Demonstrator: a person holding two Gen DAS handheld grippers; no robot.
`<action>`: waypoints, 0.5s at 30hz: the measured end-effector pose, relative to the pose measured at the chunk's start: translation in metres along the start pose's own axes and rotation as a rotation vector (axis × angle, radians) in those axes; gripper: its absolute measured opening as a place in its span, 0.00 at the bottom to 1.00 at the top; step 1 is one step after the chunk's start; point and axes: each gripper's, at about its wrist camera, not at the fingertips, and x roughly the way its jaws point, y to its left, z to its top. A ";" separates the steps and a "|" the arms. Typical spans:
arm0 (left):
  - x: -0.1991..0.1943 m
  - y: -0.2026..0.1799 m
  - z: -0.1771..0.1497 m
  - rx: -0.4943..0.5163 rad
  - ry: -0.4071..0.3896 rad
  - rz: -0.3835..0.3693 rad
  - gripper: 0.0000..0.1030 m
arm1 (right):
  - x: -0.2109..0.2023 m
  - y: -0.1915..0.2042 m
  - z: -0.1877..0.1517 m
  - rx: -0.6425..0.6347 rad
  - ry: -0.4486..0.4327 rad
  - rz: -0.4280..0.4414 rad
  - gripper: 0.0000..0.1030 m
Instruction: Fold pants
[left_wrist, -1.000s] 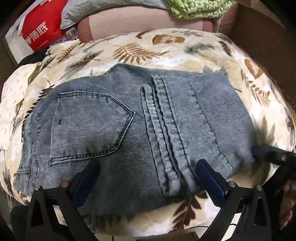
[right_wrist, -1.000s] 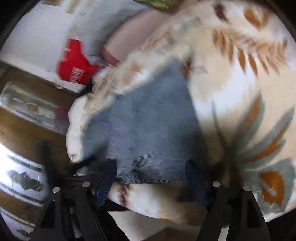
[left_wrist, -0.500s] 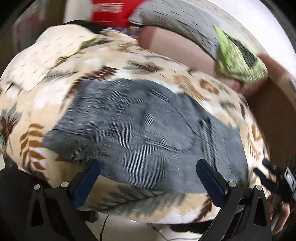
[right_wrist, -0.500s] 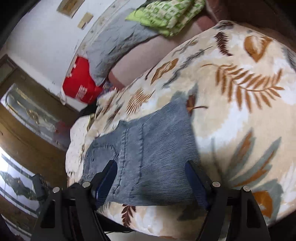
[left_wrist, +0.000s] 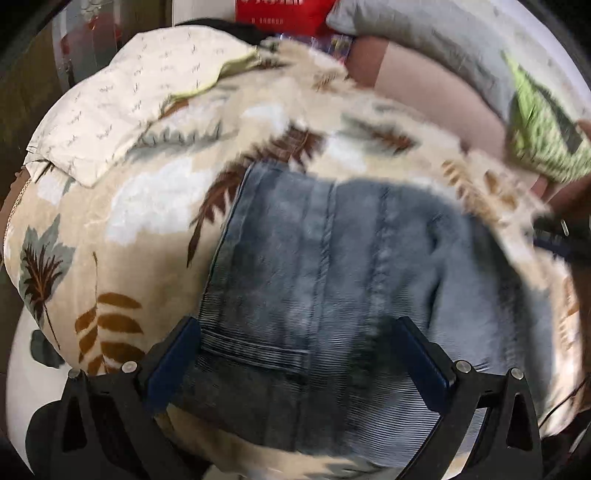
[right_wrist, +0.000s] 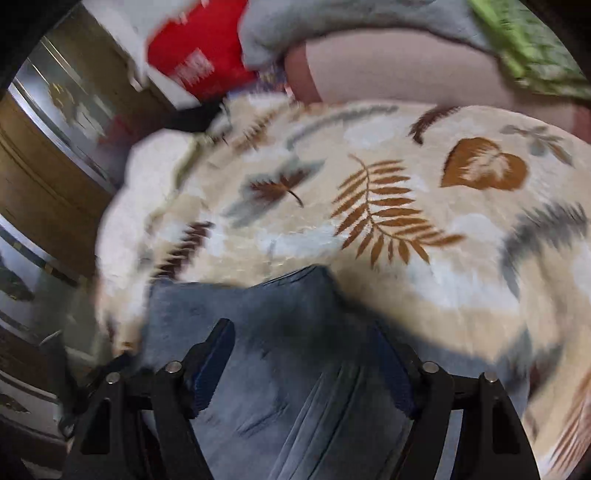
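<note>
The folded grey-blue denim pants (left_wrist: 332, 280) lie on a cream blanket with leaf prints (left_wrist: 122, 229). My left gripper (left_wrist: 295, 339) is open, its blue-padded fingers straddling the near left edge of the pants by the waistband. In the right wrist view the pants (right_wrist: 280, 332) fill the bottom centre, and my right gripper (right_wrist: 306, 350) is open over them. The right gripper also shows at the far right of the left wrist view (left_wrist: 554, 240). Both views are blurred by motion.
A pale patterned pillow (left_wrist: 122, 96) lies at the blanket's left. A red bag (left_wrist: 280, 14), a grey quilted cover (left_wrist: 424, 40) and a green checked cloth (left_wrist: 539, 125) sit behind on a brown sofa (right_wrist: 388, 74). A wooden door (right_wrist: 48, 192) stands at the left.
Both grippers have swung around the pants. The left one has moved to the left side near the waistband. The right one has moved over the pants. Both stay open.
</note>
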 end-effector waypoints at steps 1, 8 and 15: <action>0.005 0.001 -0.002 0.014 -0.005 0.020 1.00 | 0.016 0.000 0.008 -0.012 0.030 -0.016 0.70; 0.010 0.002 -0.011 0.054 -0.042 0.019 1.00 | 0.086 0.011 0.013 -0.141 0.178 -0.086 0.04; 0.011 0.002 -0.009 0.063 -0.050 0.016 1.00 | 0.085 0.013 0.012 -0.194 0.136 -0.196 0.01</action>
